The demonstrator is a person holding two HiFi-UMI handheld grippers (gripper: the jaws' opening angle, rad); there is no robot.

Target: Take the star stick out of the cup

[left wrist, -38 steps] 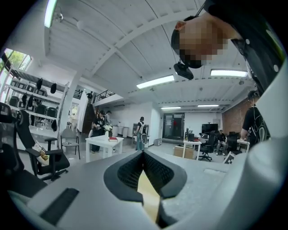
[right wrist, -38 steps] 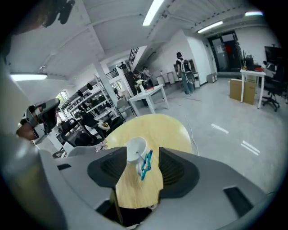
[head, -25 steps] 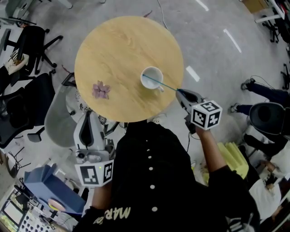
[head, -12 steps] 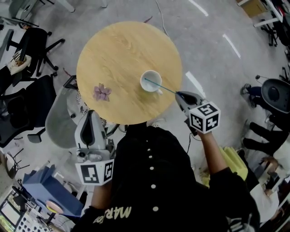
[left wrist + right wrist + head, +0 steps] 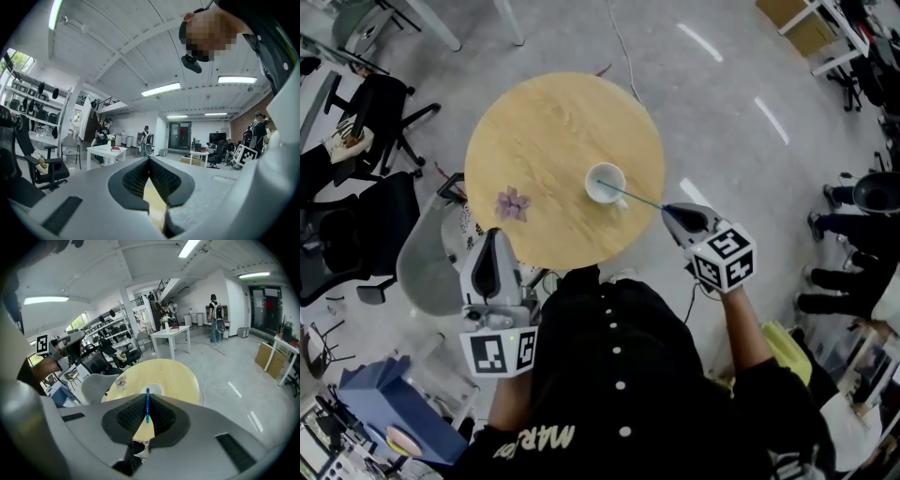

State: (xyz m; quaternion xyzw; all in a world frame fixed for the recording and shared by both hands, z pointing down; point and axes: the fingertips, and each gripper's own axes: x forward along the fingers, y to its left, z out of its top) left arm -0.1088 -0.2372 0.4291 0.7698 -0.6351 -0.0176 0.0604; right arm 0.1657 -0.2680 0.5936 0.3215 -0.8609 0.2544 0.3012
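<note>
**Head view.** A round wooden desk point(image 5: 553, 122) carries a white cup point(image 5: 606, 183) right of centre and a pink flower-shaped piece point(image 5: 513, 202) near its left side. The star stick point(image 5: 637, 197), thin and blue-green, slants from over the cup's mouth to the right hand-held gripper point(image 5: 668, 210), just off the desk's right rim. The left hand-held gripper point(image 5: 494, 239) is by the near-left rim, well apart from the cup.

**Left gripper view.** The 2 jaws meet at their tips, clenched on nothing.

**Right gripper view.** The 2 jaws are clenched on the stick's near end. Its far tip overlaps the cup. I cannot tell whether the tip is inside the cup or above it. The star is not made out.
</note>
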